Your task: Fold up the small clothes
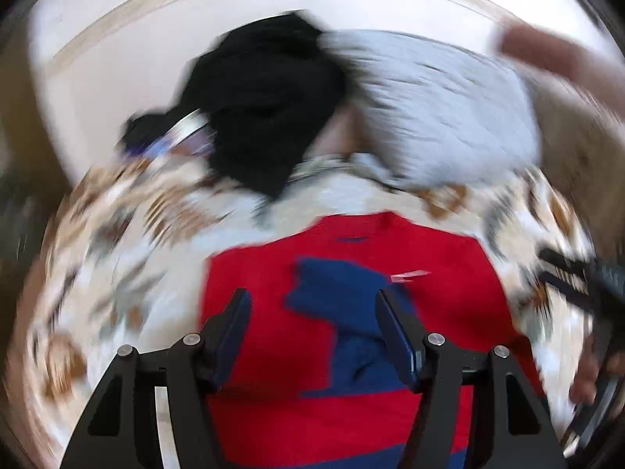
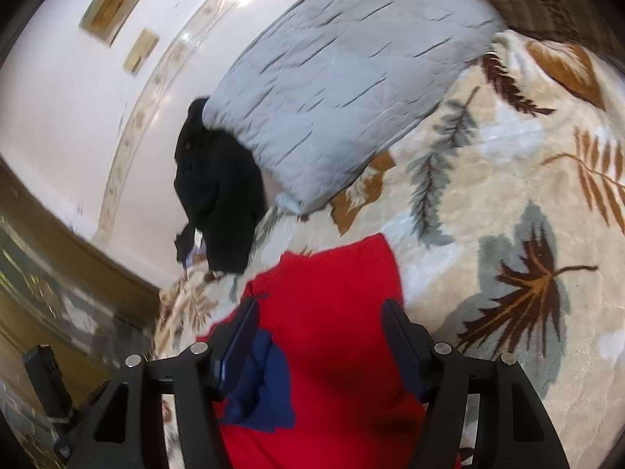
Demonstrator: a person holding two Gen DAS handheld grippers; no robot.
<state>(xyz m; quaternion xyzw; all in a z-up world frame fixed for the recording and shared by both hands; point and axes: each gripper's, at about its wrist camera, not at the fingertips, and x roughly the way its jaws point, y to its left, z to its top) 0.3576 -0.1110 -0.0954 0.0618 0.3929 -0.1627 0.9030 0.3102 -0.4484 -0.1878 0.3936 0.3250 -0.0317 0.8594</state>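
Red garment (image 1: 449,285) with a blue patch (image 1: 351,312) lies flat on the leaf-patterned blanket (image 2: 508,203), long axis running toward the grey pillow (image 2: 351,78) and black cloth (image 2: 218,195). Left gripper (image 1: 312,328) and right gripper (image 2: 320,336) hover above it, jaws apart, gripping nothing.
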